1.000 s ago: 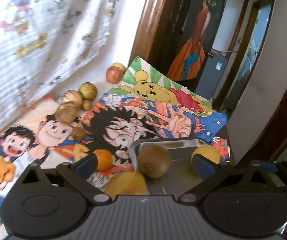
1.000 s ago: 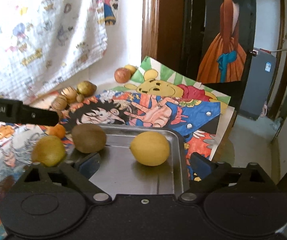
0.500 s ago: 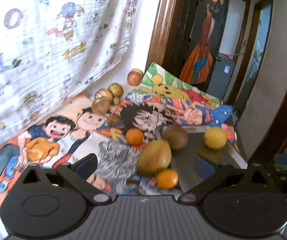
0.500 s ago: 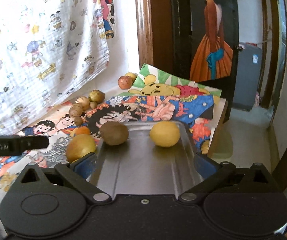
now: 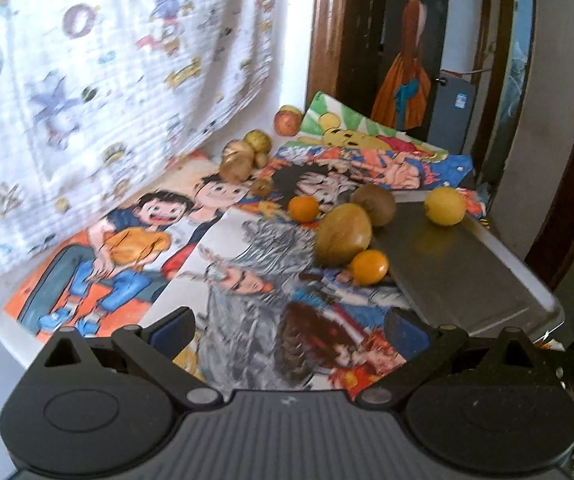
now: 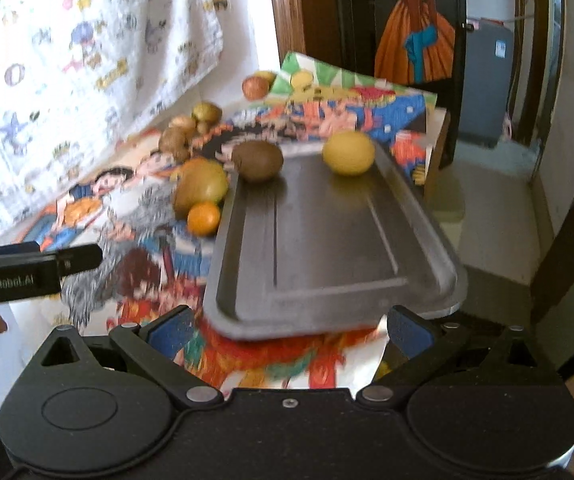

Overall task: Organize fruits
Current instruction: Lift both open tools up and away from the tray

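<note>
Blue-padded left tool point(image 5: 289, 326) and right tool point(image 6: 289, 326) gape wide, empty.

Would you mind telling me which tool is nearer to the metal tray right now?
Right. The right tool hangs directly over the near rim of the metal tray. The left tool sits off the tray's left side, above the cartoon posters.
</note>
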Motion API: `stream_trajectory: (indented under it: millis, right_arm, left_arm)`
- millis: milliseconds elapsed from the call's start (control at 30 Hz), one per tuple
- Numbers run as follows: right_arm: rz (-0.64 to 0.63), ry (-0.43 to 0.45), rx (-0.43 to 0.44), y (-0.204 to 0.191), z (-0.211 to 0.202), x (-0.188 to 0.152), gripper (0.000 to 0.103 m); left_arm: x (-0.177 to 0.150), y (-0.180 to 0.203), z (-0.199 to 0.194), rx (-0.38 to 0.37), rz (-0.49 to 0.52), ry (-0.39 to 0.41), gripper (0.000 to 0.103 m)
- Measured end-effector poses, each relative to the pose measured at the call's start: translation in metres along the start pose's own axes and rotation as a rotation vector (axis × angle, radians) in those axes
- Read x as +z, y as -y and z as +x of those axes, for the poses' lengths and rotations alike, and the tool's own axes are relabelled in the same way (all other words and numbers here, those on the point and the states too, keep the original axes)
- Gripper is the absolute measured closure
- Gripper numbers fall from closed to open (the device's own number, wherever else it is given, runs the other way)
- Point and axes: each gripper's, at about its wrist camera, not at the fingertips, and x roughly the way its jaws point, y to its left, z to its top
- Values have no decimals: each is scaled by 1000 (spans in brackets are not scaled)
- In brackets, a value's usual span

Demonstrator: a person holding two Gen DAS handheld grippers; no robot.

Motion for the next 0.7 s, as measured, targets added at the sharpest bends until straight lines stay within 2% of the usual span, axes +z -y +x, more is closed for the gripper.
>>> stream_trajectory:
  millis: [233, 700]
  right_arm:
    - [-19, -91, 2, -16, 6, -14, 1]
    - [-59, -103, 7, -32, 10, -5, 1]
  left_arm:
    - [-11, -18, 0, 52, -29, -35, 0]
    - [-11, -44, 3, 89, -83, -51, 0]
